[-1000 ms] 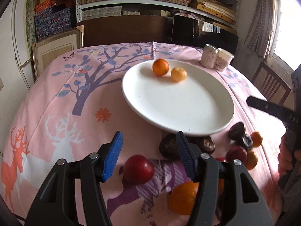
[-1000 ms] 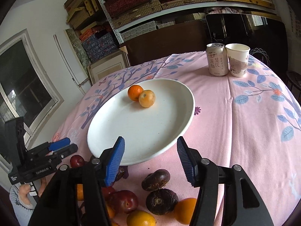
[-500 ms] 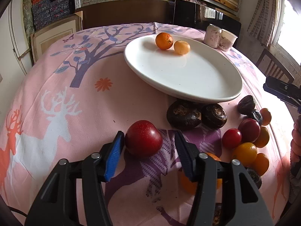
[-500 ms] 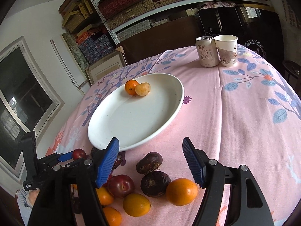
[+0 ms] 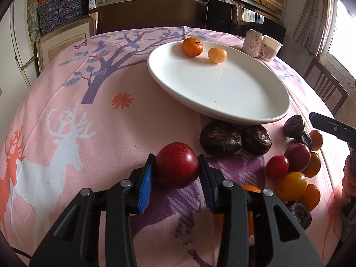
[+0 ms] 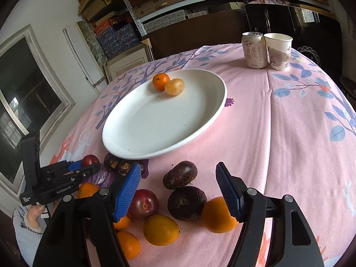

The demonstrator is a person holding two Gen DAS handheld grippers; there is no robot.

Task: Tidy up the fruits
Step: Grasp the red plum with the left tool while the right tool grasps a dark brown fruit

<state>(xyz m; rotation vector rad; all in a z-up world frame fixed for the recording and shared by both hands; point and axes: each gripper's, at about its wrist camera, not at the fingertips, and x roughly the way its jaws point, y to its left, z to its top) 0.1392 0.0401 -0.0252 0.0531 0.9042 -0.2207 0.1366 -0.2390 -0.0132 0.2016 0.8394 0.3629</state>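
left gripper clamps a red plum beside the plate

table: covered by a pink cloth printed with trees, leaves and white deer; it carries everything else.

plate: large, white, oval, lying flat near the table's middle. on its far part sit an orange mandarin and a paler yellow fruit; in the right wrist view the two touch, in the left wrist view a small gap shows between them.

left gripper: narrowed on the plum, both blue pads pressed against its sides. the plum is on the near side of the plate, well apart from its rim; whether it rests on the cloth or is just off it cannot be told.

right gripper: jaws wide, holding nothing, over the loose fruit on the near side of the plate.

can and paper cup: upright, side by side at the far edge, apparently touching.

loose fruit: two dark brown chestnuts lie just under the plate's near rim. between the right gripper's fingers, another dark pair is stacked close together. around them lie a second red plum, a yellow-orange fruit and an orange; more small oranges crowd the left finger.
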